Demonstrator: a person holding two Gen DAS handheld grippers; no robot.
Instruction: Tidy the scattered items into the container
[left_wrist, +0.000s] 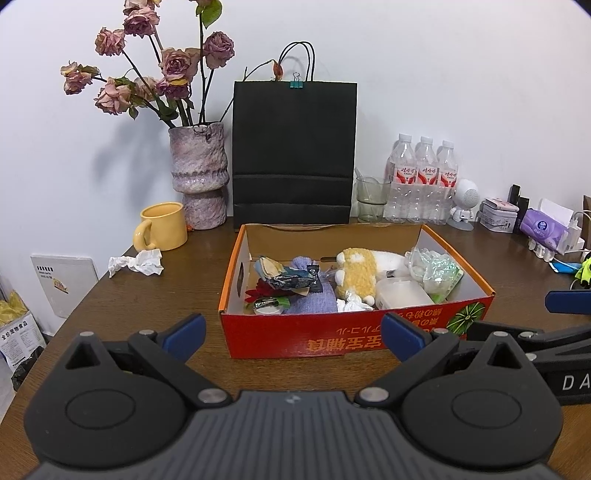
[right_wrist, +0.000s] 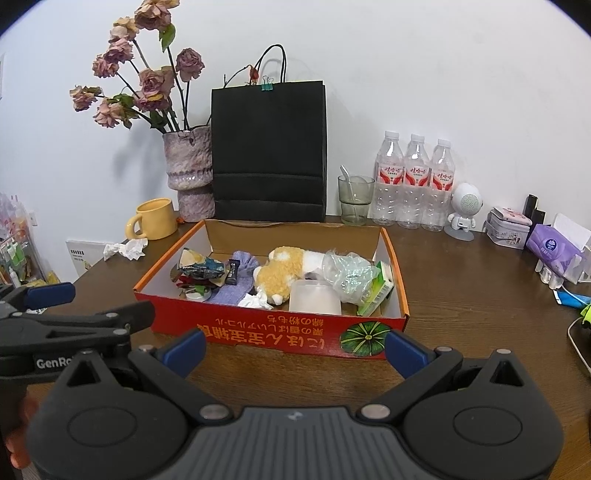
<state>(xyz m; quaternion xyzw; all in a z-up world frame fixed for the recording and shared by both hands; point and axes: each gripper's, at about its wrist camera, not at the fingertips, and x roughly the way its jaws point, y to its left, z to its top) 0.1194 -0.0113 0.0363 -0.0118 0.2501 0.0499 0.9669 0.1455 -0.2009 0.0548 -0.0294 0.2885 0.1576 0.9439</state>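
Left wrist view, left to right. Yellow mug (left_wrist: 162, 226) at ten o'clock from the box, standing on the table (left_wrist: 155, 306). Just in front of it, crumpled tissue (left_wrist: 136, 262), the one loose scrap seen outside the container. It lies clear of the mug, well apart from the box wall.

Judged handling: tissue is very light, soft, crushes freely, no breakage risk. It may slide or lift off on a glancing touch. Best taken across its bunched middle, fingers closing from either side, pinching down to the tabletop.

Centre: red cardboard box (left_wrist: 469, 291), open top, at twelve o'clock from both grippers. Already inside: blue wrapper (left_wrist: 286, 277), purple cloth (left_wrist: 314, 295), plush toy (left_wrist: 360, 271), white tub (left_wrist: 402, 293), clear plastic bag (left_wrist: 434, 267).

Left gripper (left_wrist: 293, 330): fingers spread wide, nothing between them, low over the table short of the box front.

Right gripper (right_wrist: 295, 345): fingers likewise wide apart and empty, before the box's near wall.

Far right, three o'clock: bottles, tin, purple tissue pack (left_wrist: 543, 229); these look like standing clutter, not the job.
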